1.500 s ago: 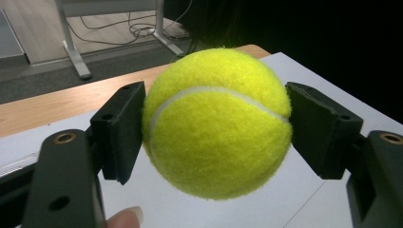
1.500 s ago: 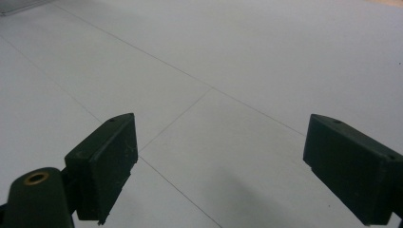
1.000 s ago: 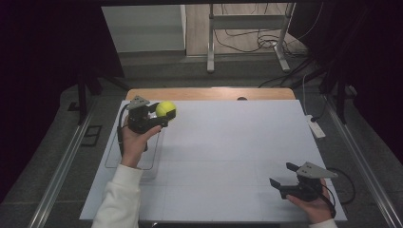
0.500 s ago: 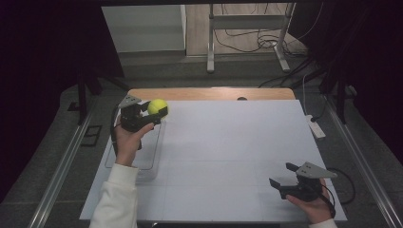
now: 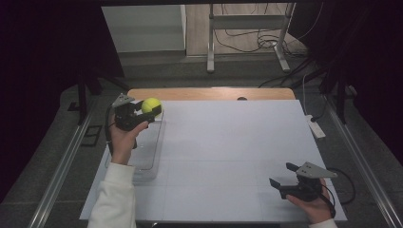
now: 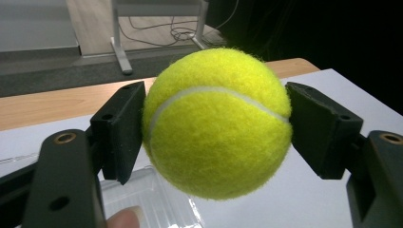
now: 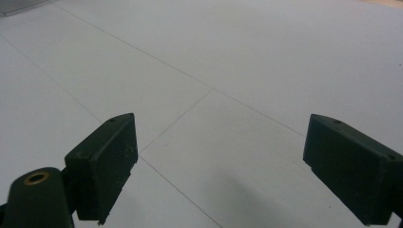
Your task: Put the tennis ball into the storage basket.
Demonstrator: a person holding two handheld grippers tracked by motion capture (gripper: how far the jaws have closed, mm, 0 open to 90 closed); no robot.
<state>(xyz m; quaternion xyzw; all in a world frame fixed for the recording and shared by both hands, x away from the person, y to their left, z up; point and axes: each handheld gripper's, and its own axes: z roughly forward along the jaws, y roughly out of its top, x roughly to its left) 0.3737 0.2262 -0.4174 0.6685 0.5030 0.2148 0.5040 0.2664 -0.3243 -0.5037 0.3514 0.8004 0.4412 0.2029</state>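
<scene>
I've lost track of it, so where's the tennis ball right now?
The tennis ball is clamped in the left gripper, held at the far left of the high view, above the far end of the clear plastic tray.

The tennis ball [image 5: 151,105] sits between the left gripper [image 5: 153,108] fingers above the clear tray's [image 5: 147,161] far end at the surface's [image 5: 228,156] left edge; the right gripper [image 5: 281,178] rests near-right.
</scene>
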